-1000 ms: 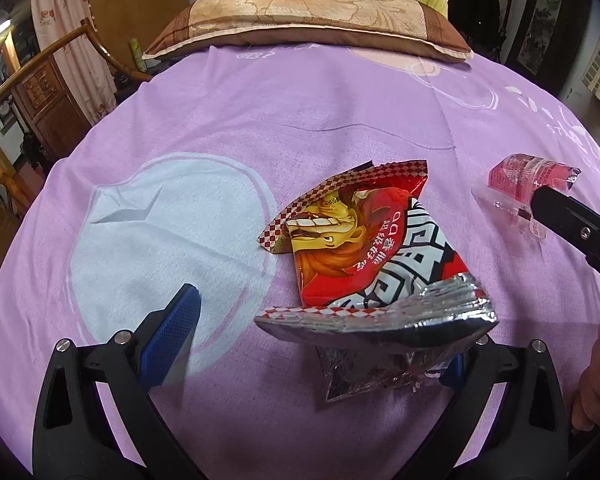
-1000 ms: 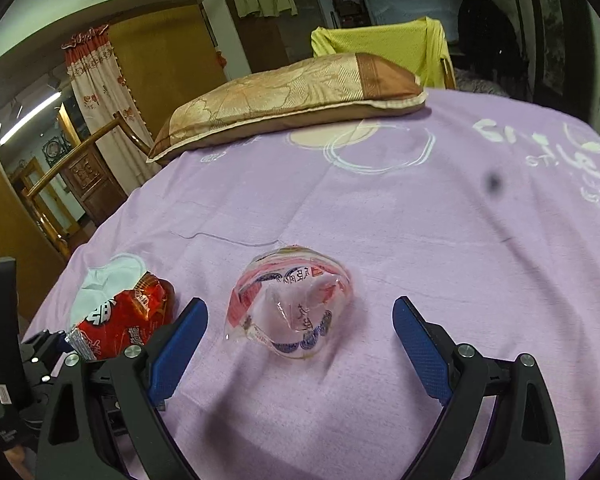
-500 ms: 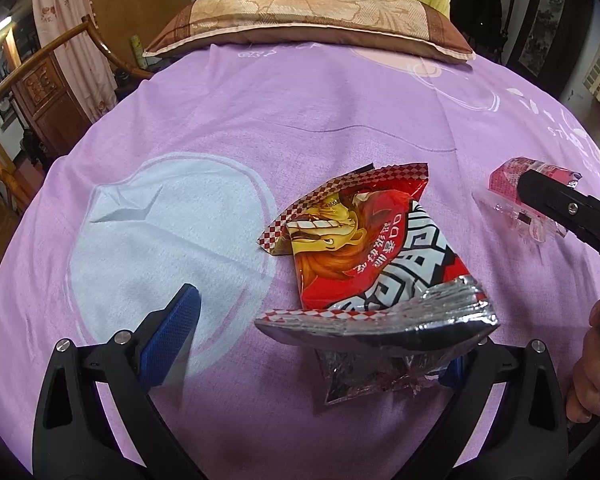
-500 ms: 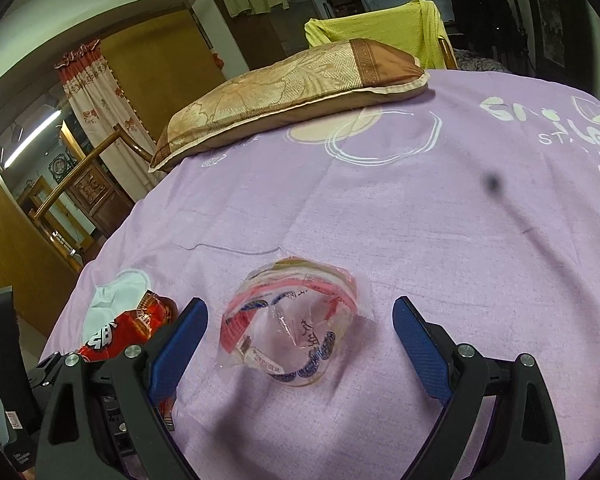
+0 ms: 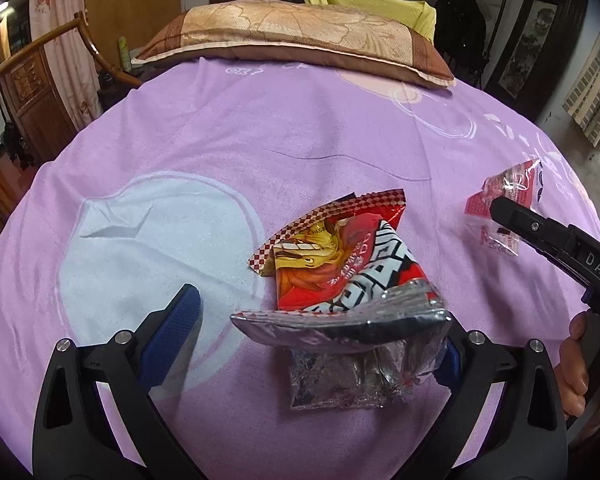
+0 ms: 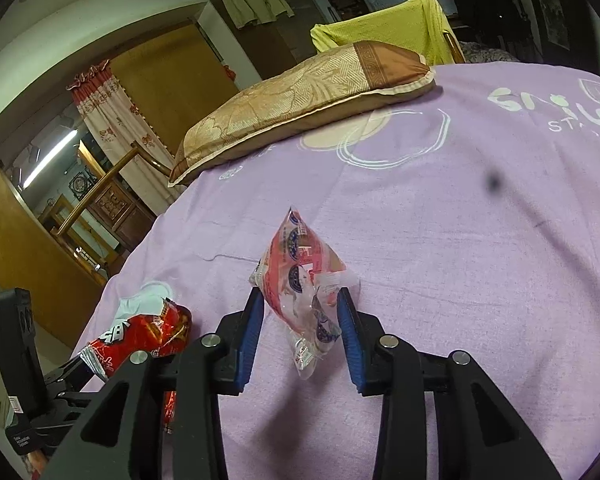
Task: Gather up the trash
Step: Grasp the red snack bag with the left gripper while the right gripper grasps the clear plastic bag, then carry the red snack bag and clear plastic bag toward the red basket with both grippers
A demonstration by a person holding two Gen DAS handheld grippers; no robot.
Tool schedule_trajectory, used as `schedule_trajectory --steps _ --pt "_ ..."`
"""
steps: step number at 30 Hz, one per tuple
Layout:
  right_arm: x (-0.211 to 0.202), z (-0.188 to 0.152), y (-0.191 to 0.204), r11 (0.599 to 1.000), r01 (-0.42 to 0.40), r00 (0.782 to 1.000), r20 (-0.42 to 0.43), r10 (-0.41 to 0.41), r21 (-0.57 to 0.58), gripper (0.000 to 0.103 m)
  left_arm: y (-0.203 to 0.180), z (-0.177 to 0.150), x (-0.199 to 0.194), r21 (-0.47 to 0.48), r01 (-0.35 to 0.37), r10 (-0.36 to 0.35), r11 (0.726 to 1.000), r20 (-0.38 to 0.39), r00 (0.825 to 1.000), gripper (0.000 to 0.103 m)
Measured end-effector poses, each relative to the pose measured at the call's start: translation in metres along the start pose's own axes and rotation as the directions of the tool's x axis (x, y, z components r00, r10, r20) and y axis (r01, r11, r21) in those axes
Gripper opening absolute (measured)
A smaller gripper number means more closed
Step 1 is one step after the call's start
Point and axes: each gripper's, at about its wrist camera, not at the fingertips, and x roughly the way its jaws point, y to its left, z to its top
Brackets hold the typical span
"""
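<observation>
A red snack bag (image 5: 340, 264) with a torn silver mouth lies on the purple bedsheet (image 5: 260, 128). It sits between the wide blue pads of my open left gripper (image 5: 312, 344), with its silver edge by the right finger. The same bag (image 6: 148, 332) shows at the lower left of the right wrist view. My right gripper (image 6: 300, 324) is closing on a clear pink wrapper (image 6: 300, 276), which stands crumpled and upright between the pads. From the left wrist view that wrapper (image 5: 512, 188) sticks out past the black finger at far right.
A brown and gold pillow (image 5: 300, 36) lies across the far end of the bed, with a yellow cloth (image 5: 372, 0) behind it. Wooden furniture (image 5: 32, 80) stands past the bed's left edge. A hand (image 5: 580, 368) holds the right gripper's handle.
The right gripper's jaws have come together on the clear pink wrapper, squeezing it from a flat bowl shape into an upright fold. The left gripper and the red bag have stayed put.
</observation>
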Motion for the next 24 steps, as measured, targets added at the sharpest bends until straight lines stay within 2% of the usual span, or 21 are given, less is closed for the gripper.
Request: schedule_trajectory --steps 2,4,5,7,10,14,18,20,24 --pt "0.000 0.000 -0.003 1.000 -0.003 1.000 -0.003 0.003 0.013 0.039 0.001 0.001 0.001 -0.005 0.009 -0.009 1.000 -0.007 1.000 0.091" --pt "0.001 -0.001 -0.003 1.000 -0.007 1.000 -0.005 0.007 0.015 0.039 0.002 0.002 0.003 -0.002 0.020 -0.020 1.000 -0.015 1.000 0.079" --pt "0.001 -0.001 -0.003 1.000 -0.008 1.000 -0.007 0.008 0.014 0.039 0.002 0.002 0.004 0.000 0.023 -0.023 1.000 -0.020 1.000 0.076" --pt "0.002 -0.001 -0.002 1.000 -0.010 1.000 -0.012 0.010 0.010 0.039 0.002 0.002 0.004 0.005 0.031 -0.031 1.000 -0.021 0.999 0.061" --pt "0.002 -0.001 0.000 1.000 -0.015 1.000 -0.015 0.015 0.004 0.038 0.001 0.004 -0.002 0.017 0.056 -0.056 0.998 0.000 0.998 0.044" --pt "-0.001 -0.002 0.001 1.000 0.002 1.000 -0.001 -0.002 -0.005 0.035 0.000 0.005 -0.016 0.033 0.047 -0.049 0.998 0.070 0.996 0.040" --pt "-0.025 -0.008 0.008 0.993 0.095 0.994 0.066 -0.091 -0.064 0.034 0.000 0.004 -0.032 0.049 0.032 -0.039 0.998 0.141 0.989 0.039" --pt "-0.046 -0.011 0.017 0.988 0.119 0.988 0.108 -0.108 -0.101 0.034 0.001 0.001 -0.040 0.051 0.027 -0.035 0.998 0.169 0.985 0.039" --pt "-0.091 -0.019 0.036 0.986 0.102 0.981 0.180 -0.077 -0.133 0.034 0.010 -0.010 -0.063 0.019 0.096 -0.098 0.995 0.191 0.977 0.039"
